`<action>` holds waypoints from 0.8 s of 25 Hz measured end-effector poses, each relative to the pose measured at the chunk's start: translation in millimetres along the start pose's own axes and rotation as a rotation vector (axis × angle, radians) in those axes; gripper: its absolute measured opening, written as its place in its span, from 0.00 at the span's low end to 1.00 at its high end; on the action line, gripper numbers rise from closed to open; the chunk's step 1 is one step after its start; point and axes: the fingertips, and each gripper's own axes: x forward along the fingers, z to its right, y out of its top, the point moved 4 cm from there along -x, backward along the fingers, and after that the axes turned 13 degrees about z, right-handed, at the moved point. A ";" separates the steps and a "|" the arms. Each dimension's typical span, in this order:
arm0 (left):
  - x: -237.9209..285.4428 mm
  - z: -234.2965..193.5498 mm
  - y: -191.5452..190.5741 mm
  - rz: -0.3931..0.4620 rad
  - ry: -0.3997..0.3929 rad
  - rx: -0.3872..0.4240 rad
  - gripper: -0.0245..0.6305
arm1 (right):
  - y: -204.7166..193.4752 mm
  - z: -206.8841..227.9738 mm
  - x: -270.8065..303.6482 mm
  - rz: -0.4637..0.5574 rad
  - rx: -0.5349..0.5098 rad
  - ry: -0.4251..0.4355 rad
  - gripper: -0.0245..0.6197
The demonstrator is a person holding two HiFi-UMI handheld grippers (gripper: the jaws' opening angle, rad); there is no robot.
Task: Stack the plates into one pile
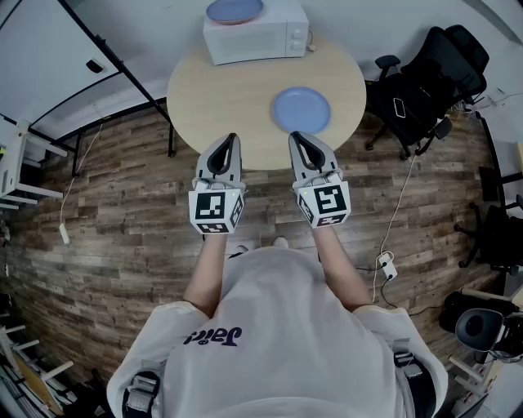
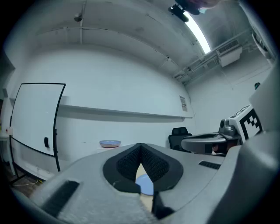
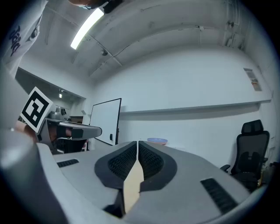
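Head view: both grippers are held level and side by side, with their tips seen over the near edge of the round table [image 1: 212, 98].

Left gripper [image 1: 230, 139]: in the left gripper view the pads are seen pressed together, with nothing clamped.

Right gripper [image 1: 295, 136]: same state in the right gripper view, jaws closed pad to pad, nothing held.

Two blue plates are seen, not stacked:
- The near plate [image 1: 301, 109] is laid flat on the tabletop, right of centre, just ahead of the right gripper's tip and untouched.
- The far plate [image 1: 234, 10] is set on top of the white microwave [image 1: 256, 34], which is placed at the table's far edge. The two plates are well apart.

Left gripper view: part of the near plate is seen through the gap below the closed pads. The far plate is seen beyond, left of the jaw line.

Right gripper view: only bare tabletop is seen in the gap below the pads. The far plate is seen just right of the jaw line.

Surroundings: a black office chair [image 1: 433, 73] is parked right of the table, a whiteboard [image 1: 49, 57] is stood to the left, and a wood-plank floor [image 1: 122, 229] is seen below.
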 end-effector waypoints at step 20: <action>24.5 27.0 -36.8 -0.059 0.015 -0.074 0.06 | -30.0 36.3 0.7 -0.013 0.056 0.013 0.08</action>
